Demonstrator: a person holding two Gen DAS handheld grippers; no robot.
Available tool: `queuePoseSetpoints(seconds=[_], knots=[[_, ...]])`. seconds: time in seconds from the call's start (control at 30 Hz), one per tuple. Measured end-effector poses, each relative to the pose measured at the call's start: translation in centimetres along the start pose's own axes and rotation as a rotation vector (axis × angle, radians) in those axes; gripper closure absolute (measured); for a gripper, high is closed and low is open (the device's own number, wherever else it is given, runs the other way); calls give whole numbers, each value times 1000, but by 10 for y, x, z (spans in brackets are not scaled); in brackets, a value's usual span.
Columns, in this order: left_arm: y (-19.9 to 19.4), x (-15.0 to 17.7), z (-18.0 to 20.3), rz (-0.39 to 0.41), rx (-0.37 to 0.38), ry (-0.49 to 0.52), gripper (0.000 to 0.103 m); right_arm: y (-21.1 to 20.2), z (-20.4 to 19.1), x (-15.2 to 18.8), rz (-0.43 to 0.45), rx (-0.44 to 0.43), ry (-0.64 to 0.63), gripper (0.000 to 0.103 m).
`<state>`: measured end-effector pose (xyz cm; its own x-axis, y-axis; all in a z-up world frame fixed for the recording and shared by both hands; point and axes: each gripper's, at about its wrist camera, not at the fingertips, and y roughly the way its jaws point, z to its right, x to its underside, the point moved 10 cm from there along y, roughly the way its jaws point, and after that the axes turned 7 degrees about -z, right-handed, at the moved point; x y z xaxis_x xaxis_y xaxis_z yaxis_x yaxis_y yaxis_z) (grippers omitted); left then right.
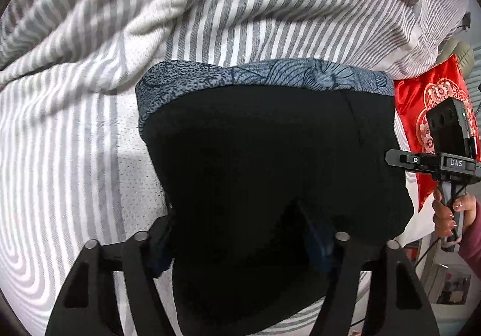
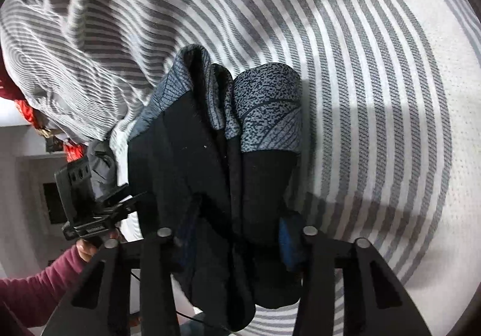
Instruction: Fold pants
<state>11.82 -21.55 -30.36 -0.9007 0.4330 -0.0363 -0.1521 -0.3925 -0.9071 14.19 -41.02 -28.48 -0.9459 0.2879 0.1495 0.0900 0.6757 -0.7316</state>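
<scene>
Pants (image 1: 264, 161), black with a blue-grey patterned band at the far edge, hang or drape between the two grippers above a grey-and-white striped bedsheet (image 1: 75, 131). Slippage is the main risk: the cloth is bunched in thick layers where the right gripper (image 2: 234, 242) takes it, and if only the outer layers are truly pinched, the inner ones could slide free and the fold would sag unevenly. A second risk, as I judge it, is the two sides being drawn at different heights, which would twist the patterned band and leave the edges out of line when the garment is laid down. The rumpled sheet at the far left could also catch the hanging edge. In the left wrist view the left gripper (image 1: 249, 233) has black fabric filling the space between its fingers, so it appears to be gripping the pants, though the cloth hides the contact itself. In the right wrist view the blue pads (image 2: 288, 242) press against gathered folds of the pants, grasping them. The right gripper shows at the right edge of the left view, held level by a hand (image 1: 451, 215) with its nose touching the pants' right side; a red cushion (image 1: 421, 107) lies behind it.
</scene>
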Motion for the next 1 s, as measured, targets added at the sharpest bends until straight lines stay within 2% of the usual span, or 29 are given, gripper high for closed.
queuePoseSetpoints(seconds=[0.27, 0.53, 0.8, 0.9, 1.0], knots=[[-23, 6, 22, 41, 16, -2, 38, -22, -23, 15, 17, -93, -9, 66], [-40, 30, 45, 27, 14, 4, 38, -50, -36, 45, 13, -166, -27, 66], [-43, 60, 65, 55, -22, -83, 38, -60, -13, 83, -43, -191, -14, 67], [-33, 65, 66, 80, -60, -112, 38, -52, 6, 95, -68, -163, -2, 67], [-23, 66, 54, 92, -122, -135, 38, -49, 31, 96, -42, -156, 53, 66]])
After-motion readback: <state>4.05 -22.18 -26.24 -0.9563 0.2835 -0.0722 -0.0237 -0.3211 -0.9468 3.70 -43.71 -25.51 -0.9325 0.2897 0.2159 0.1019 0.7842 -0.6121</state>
